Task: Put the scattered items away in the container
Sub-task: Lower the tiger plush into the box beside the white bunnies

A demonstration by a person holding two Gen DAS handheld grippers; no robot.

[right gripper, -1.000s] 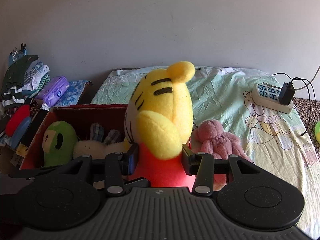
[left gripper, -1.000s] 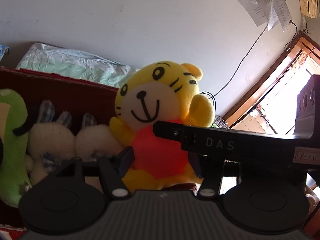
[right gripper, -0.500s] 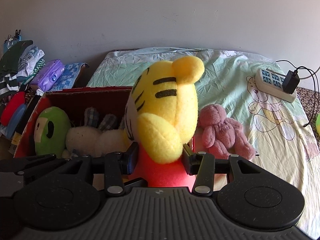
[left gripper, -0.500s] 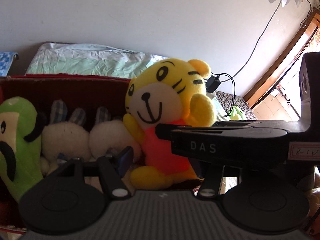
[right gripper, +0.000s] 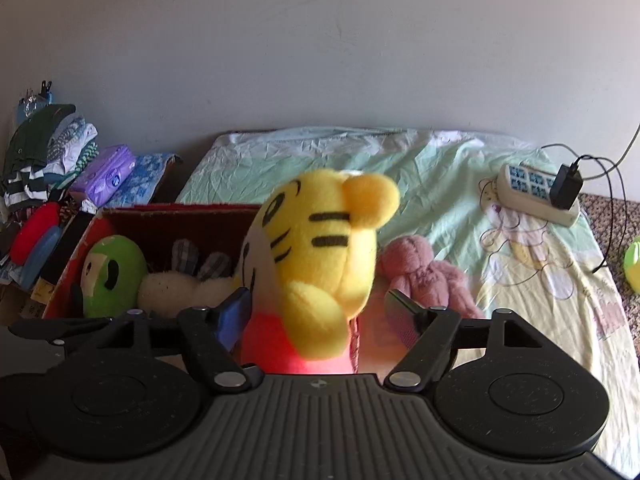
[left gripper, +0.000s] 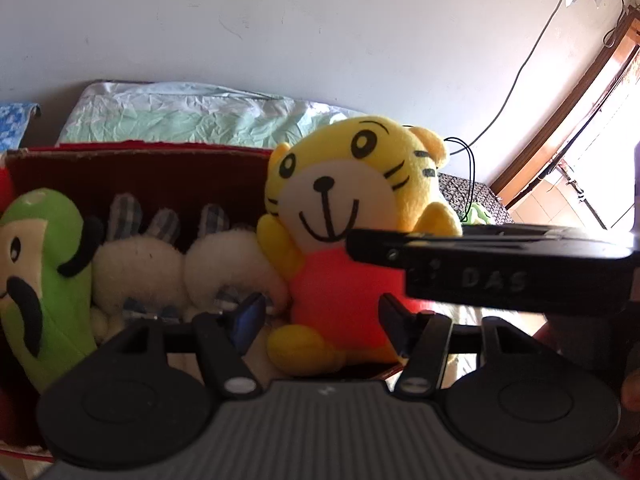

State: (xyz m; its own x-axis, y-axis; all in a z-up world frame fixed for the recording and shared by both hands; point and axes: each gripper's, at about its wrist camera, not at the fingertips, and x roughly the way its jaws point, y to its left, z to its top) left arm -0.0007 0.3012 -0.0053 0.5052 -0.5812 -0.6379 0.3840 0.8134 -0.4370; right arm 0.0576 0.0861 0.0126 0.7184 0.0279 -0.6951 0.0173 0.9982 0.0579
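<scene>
Three soft toys sit in the red box (right gripper: 76,256) already, as far as I can see: the yellow tiger (right gripper: 320,248) at its right end, a pale checked-eared plush (left gripper: 168,264) in the middle, and a green one (right gripper: 114,276) at the left. The tiger sits upright against the box's right wall. The right claw (right gripper: 318,320) is spread wide on either side of its orange body, fingers clear of the cloth, so it looks let go. The left claw (left gripper: 320,320) is likewise open and empty, facing the tiger's front from near the box.

Outside the box, a pink plush (right gripper: 424,276) lies on the bed (right gripper: 400,168) just right of the tiger, and something green (right gripper: 633,264) shows at the far right edge. I'd judge the job well along, with the pink toy plainly left to fetch. A power strip (right gripper: 536,196) rests further back on the sheet.
</scene>
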